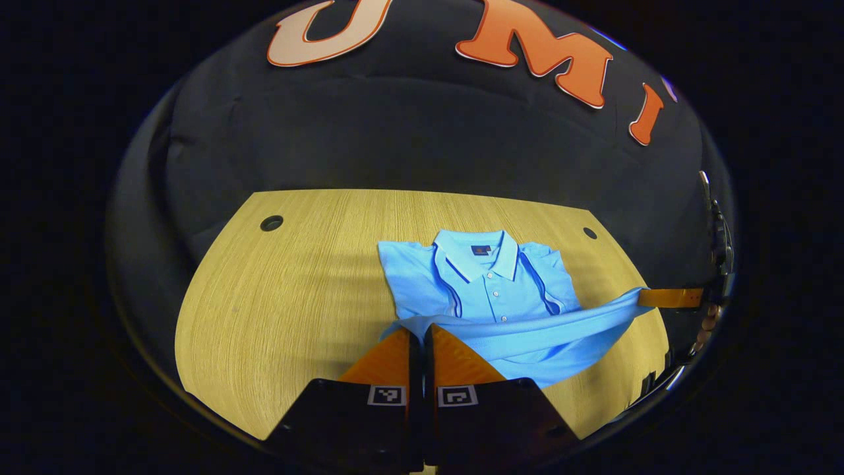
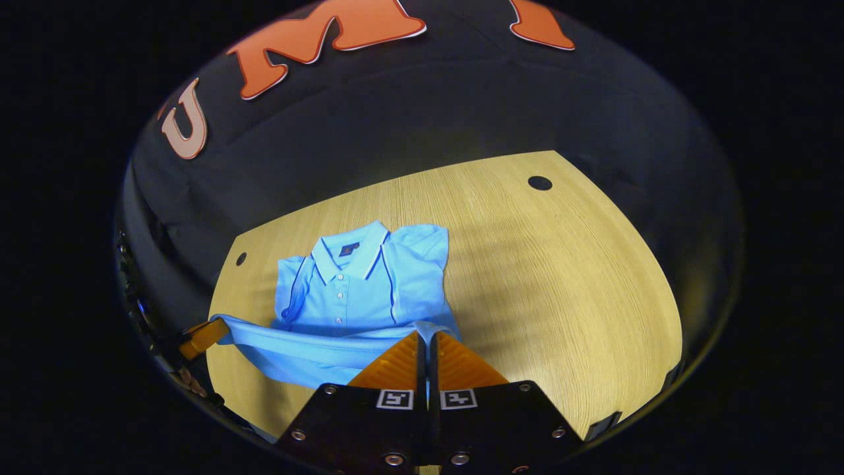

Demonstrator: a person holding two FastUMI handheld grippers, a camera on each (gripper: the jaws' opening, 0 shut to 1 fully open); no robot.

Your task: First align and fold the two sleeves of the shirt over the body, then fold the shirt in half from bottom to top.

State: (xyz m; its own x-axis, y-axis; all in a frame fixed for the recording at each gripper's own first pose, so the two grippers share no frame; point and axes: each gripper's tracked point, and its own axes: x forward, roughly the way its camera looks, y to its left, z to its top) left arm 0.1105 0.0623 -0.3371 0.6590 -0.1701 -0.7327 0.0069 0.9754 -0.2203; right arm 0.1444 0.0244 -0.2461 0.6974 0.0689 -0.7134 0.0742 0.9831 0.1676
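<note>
Together, both tongs — left (image 1: 422,330), right (image 2: 427,338) — pinch the soft blue shirt's (image 1: 488,284) lifted hem taut.

Shirt (image 1: 491,290) hem corners inside tongs

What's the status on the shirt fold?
Left gripper and right gripper each shut on a bottom hem corner of the shirt. Sleeves already folded in, hem lifted off the table. Nothing in the way.
</note>
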